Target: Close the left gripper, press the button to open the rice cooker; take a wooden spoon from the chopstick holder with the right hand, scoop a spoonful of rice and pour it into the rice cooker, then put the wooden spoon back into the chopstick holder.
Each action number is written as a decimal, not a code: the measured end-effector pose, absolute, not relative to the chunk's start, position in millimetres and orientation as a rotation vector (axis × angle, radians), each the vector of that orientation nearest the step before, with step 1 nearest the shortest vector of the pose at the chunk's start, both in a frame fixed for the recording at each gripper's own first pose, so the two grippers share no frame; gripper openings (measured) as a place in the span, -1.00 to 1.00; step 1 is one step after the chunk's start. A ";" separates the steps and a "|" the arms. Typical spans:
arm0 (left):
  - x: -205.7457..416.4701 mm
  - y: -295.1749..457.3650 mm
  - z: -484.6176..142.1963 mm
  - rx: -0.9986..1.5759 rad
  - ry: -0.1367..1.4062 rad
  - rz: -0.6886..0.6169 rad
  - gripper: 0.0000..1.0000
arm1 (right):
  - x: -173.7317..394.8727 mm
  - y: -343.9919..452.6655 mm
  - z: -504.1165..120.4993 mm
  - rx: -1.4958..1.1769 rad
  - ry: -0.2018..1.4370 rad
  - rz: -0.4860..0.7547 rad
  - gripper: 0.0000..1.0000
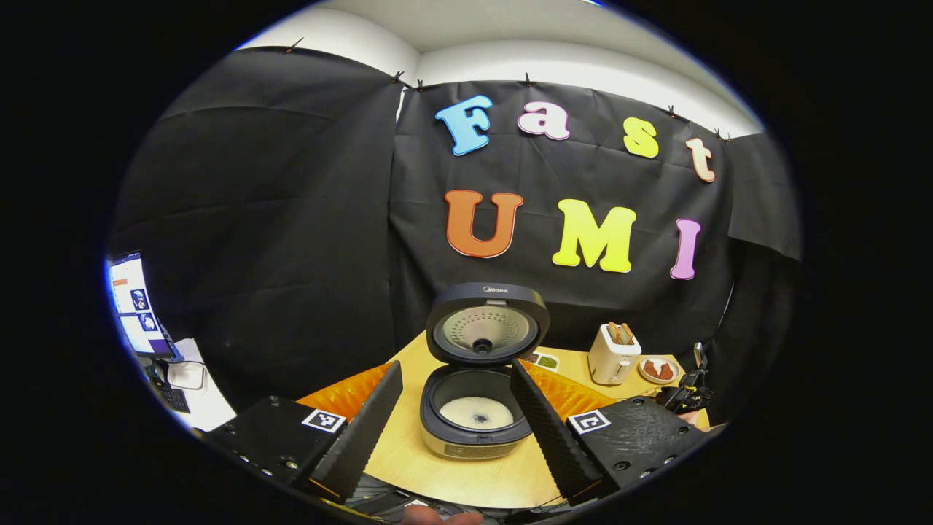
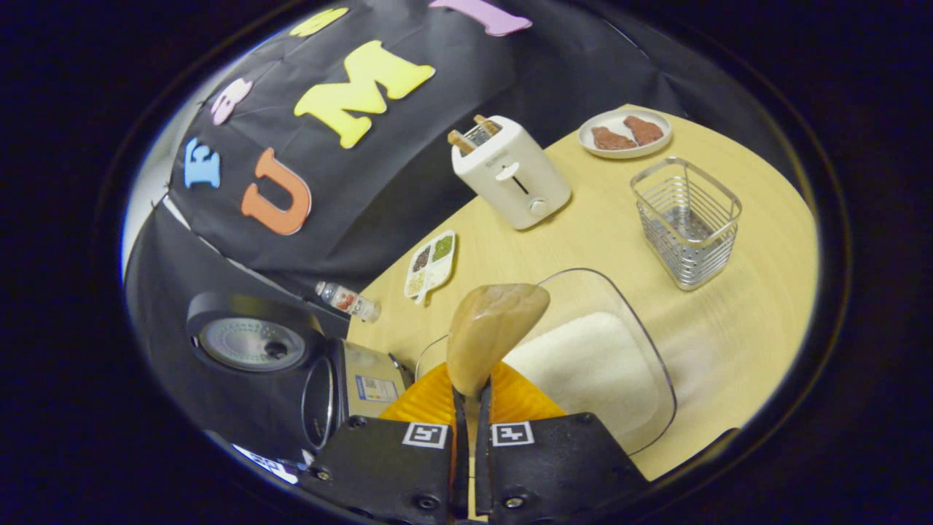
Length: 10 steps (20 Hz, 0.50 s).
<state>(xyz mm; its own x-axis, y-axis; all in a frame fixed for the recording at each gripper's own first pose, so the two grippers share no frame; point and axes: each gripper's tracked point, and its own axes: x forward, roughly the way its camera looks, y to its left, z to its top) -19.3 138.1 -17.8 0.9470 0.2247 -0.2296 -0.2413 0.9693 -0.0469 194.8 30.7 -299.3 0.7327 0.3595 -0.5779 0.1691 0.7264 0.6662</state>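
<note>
The rice cooker [image 1: 474,437] stands with its lid [image 1: 487,324] raised, and white rice [image 1: 477,412] lies in the inner pot. My left gripper [image 1: 455,364] is open, its fingers spread on either side of the cooker and a short way in front of it. In the right gripper view, my right gripper [image 2: 471,397] is shut on the handle of the wooden spoon [image 2: 496,321]. The spoon's bowl hangs over the near edge of a glass dish [image 2: 660,372] of rice [image 2: 590,361]; I see no rice on it. The wire chopstick holder [image 2: 685,222] stands beyond, with nothing in it. The open cooker [image 2: 364,386] sits to the left.
On the round wooden table [image 2: 729,328] stand a white toaster [image 2: 510,175] holding bread, a plate [image 2: 623,135] of brown food, a seasoning tray [image 2: 431,266] and a small bottle [image 2: 348,300]. An orange mat [image 1: 342,394] lies under the cooker. A monitor [image 1: 135,302] sits at the far left.
</note>
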 end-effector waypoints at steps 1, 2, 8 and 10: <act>-17.0 135.4 -15.6 -0.074 0.219 0.226 0.92 | 193.5 23.4 -293.7 0.795 0.749 0.108 -0.83; -14.8 132.0 -14.0 -0.074 0.213 0.216 0.92 | 192.5 15.6 -286.8 0.815 0.735 0.102 -0.83; -1.0 120.2 -10.9 -0.082 0.184 0.165 0.92 | 186.7 -1.9 -227.7 0.839 0.640 0.124 -0.84; -1.8 123.1 -11.7 -0.084 0.178 0.160 0.91 | 185.8 10.8 -204.8 0.833 0.617 0.156 -0.83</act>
